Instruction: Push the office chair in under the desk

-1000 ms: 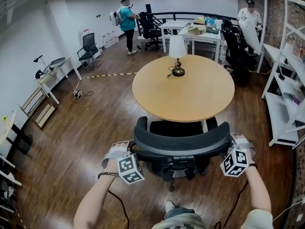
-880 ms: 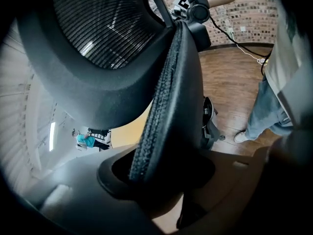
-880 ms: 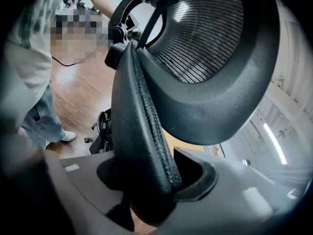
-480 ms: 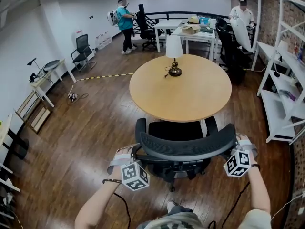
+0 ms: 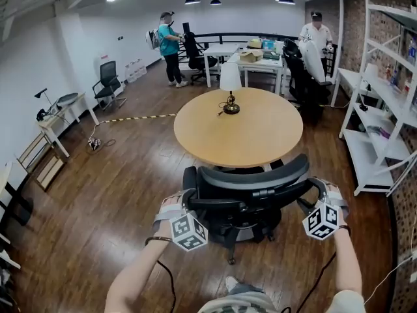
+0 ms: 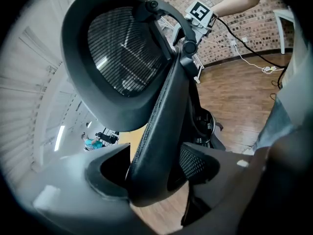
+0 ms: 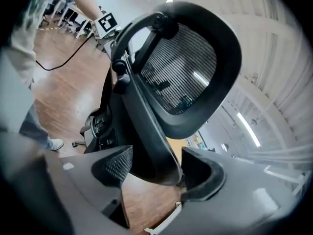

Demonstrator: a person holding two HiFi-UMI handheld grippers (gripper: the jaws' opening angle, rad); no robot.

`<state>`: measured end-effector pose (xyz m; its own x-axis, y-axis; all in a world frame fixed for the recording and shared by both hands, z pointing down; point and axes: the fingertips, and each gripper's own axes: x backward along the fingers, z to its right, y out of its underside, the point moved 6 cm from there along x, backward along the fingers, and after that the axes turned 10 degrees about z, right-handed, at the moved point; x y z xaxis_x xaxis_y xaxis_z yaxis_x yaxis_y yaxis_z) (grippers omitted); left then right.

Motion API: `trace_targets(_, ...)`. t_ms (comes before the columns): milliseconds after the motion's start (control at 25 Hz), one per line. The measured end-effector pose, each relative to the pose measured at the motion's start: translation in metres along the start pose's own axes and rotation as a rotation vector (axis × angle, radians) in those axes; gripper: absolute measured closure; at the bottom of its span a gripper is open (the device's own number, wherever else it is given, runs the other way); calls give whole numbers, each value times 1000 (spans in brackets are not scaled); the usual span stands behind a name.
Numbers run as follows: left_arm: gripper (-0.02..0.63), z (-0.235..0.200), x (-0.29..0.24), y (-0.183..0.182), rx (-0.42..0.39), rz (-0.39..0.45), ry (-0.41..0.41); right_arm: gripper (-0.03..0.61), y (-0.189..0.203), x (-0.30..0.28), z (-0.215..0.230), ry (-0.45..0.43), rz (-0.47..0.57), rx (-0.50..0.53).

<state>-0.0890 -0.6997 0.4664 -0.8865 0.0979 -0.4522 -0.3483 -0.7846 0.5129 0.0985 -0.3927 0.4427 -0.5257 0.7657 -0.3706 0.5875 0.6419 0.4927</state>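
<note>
The black mesh office chair stands at the near edge of the round wooden table, its seat partly under the top. My left gripper is at the left end of the backrest, my right gripper at the right end. In the left gripper view the backrest rim runs between the left gripper jaws, which are opening with dark gaps beside the rim. In the right gripper view the backrest rim likewise lies between the right gripper jaws, also opening and loose around it.
A lamp stands on the table's far side. White shelving lines the right wall close to the chair. A small side table is at the left. Two people stand at the back near white desks and other chairs.
The chair has rolled forward toward the table, and both grippers went with it. The backrest now sits closer to the table edge.
</note>
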Motion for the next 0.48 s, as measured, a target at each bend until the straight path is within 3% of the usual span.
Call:
trace_targets(280, 304, 14, 50, -19, 3, 56, -55, 267, -22, 59, -31, 70, 3, -80)
trace_targets(480, 305, 52, 86, -32, 59, 103, -64, 296, -47, 96, -61, 87, 58, -139)
